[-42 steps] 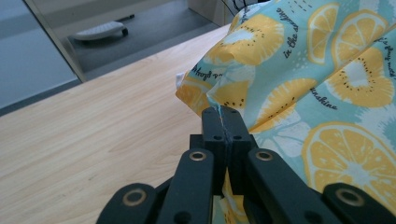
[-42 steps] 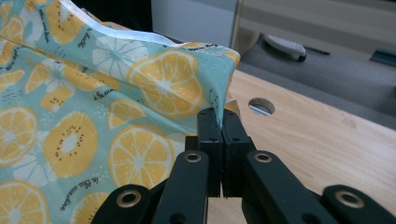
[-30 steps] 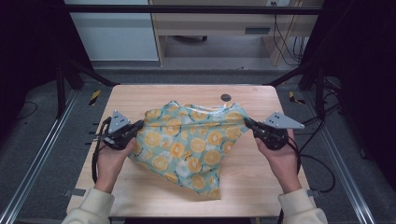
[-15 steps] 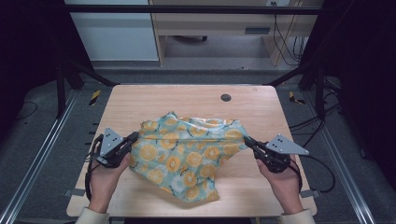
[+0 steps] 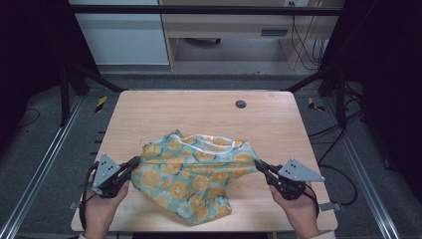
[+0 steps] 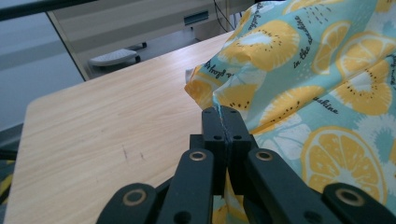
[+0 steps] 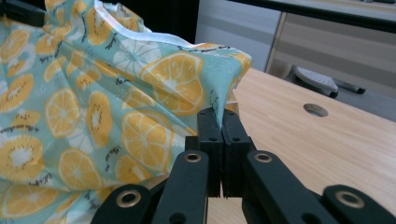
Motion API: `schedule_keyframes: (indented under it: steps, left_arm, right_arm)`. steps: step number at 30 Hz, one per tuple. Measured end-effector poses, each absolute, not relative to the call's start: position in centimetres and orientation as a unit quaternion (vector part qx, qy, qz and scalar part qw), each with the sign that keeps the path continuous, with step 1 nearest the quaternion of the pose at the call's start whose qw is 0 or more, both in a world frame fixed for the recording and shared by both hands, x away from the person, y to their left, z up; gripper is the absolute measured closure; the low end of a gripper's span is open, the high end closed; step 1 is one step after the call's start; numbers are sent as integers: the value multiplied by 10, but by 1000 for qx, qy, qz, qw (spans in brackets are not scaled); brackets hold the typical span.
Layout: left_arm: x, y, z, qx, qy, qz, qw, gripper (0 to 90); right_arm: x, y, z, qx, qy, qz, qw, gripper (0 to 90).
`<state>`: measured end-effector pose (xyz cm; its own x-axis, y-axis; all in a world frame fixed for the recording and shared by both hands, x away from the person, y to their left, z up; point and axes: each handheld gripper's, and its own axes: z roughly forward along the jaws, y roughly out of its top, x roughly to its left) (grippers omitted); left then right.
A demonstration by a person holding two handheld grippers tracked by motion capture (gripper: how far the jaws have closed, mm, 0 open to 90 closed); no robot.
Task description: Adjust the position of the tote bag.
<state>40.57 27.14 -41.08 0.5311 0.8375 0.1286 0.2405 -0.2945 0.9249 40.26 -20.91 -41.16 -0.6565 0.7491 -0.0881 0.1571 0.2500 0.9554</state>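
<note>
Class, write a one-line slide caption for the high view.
Two claws, left and right, pinch a lemon-print cloth over a wooden table.

From the high view my forearms are cut off by the bottom edge, and the cloth [image 5: 199, 174] hides the bench [image 5: 199, 114] beneath it. In the left gripper view the cloth runs off the right edge, its small printed writing partly unreadable. In the right gripper view the cloth spills past the left edge.

Even, soft overhead light brightens the table [image 5: 199, 114] while the surroundings fall dark; backgrounds in both gripper views blur slightly.
</note>
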Motion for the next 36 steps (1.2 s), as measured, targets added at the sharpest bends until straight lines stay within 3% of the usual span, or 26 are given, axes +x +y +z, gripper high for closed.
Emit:
schedule_keyframes:
  steps: [8,16,24,36]
  left_arm:
    - [387,279,-416,737,365,314,474,900]
    - [379,279,-431,769,362,288,442,900]
    - [382,271,-443,812,343,277,383,900]
    - [406,254,-458,839,335,277,327,900]
  right_arm:
    - [395,-206,-418,297,745,535,267,895]
    - [389,-207,-427,286,764,525,243,895]
    - [395,-208,-441,290,792,492,216,893]
    - [412,-203,-457,300,823,438,202,884]
